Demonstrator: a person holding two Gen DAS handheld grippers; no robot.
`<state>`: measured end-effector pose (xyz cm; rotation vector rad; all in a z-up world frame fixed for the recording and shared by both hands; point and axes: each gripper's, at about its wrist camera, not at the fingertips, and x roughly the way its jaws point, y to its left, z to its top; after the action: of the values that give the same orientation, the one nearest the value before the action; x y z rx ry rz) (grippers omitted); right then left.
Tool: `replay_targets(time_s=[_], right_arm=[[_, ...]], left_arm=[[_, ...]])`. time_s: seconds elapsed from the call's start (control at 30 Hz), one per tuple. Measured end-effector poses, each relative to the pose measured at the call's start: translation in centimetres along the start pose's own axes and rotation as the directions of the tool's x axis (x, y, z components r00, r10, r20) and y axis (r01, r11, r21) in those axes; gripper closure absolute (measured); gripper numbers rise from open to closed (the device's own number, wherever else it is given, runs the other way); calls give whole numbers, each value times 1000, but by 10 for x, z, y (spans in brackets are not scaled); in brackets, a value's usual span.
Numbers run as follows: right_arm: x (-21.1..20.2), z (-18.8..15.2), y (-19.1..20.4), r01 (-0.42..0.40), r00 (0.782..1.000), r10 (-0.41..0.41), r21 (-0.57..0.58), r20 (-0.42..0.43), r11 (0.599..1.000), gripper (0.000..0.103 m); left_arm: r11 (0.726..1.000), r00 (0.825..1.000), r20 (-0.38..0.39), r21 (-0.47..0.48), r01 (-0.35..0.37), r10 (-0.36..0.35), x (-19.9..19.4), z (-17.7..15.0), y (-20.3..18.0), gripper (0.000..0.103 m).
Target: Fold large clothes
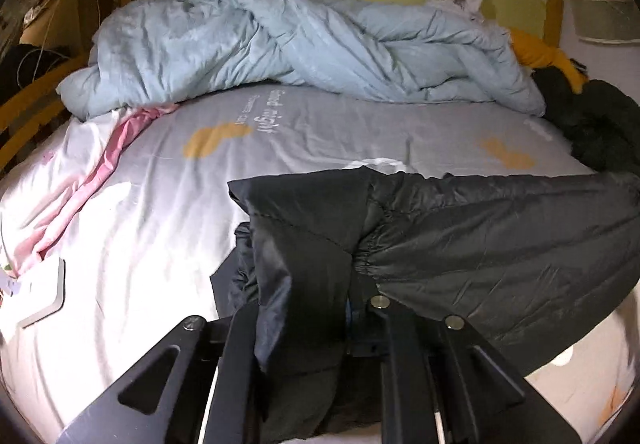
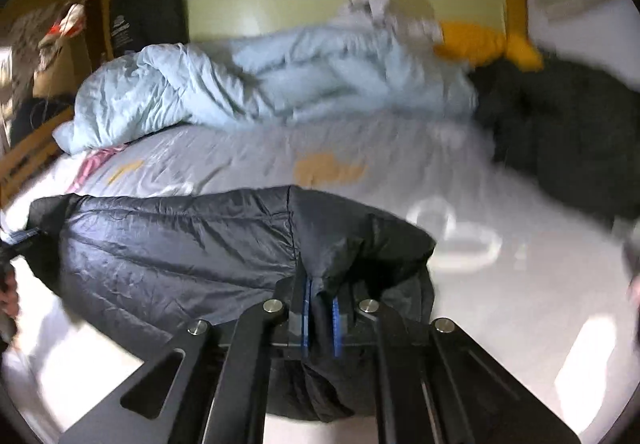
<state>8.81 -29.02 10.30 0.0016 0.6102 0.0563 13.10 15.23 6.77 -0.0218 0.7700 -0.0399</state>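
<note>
**A:** Look through your left camera first. What do you have?

**B:** Your left gripper (image 1: 320,308) is pinched tight on one end of the black puffy jacket (image 1: 480,236). The cloth bunches up between the fingers. The rest of the jacket stretches off to the right, low over the gray bed sheet (image 1: 160,244).

**A:** How does the jacket feel, do you think?

**B:** It looks thin and shiny on the outside, soft and puffy inside. It is slippery, so keep your pinch firm. A gathered, stretchy edge shows right by the gripper.

**A:** Now the right camera.

**B:** Your right gripper (image 2: 320,312) is squeezed shut on the other end of the jacket (image 2: 180,252). You can see dark cloth caught between the blue pads (image 2: 306,316). The jacket runs off to the left.

**A:** How do you do this step well?

**B:** Keep both ends level and pulled gently apart, so the jacket stays flat. Lay it on the open sheet, away from the crumpled light blue quilt (image 2: 260,92) and the dark clothes pile (image 2: 568,132) at the back.
</note>
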Motion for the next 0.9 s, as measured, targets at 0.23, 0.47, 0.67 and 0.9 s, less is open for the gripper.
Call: replay_targets(time_s=[0.23, 0.47, 0.67, 0.9], right_arm=[[76, 16, 12, 88, 989, -94, -61, -112, 994, 94], [111, -2, 1, 89, 975, -94, -34, -202, 995, 93], [100, 1, -1, 167, 978, -170, -31, -122, 985, 68], [5, 20, 8, 97, 968, -103, 40, 231, 995, 21]], left_arm=[[998, 999, -19, 41, -50, 51, 42, 6, 5, 72], [995, 996, 38, 60, -79, 77, 61, -1, 13, 44], [983, 968, 208, 79, -163, 144, 16, 5, -2, 41], [992, 920, 391, 119, -37, -12, -59, 1, -28, 21]])
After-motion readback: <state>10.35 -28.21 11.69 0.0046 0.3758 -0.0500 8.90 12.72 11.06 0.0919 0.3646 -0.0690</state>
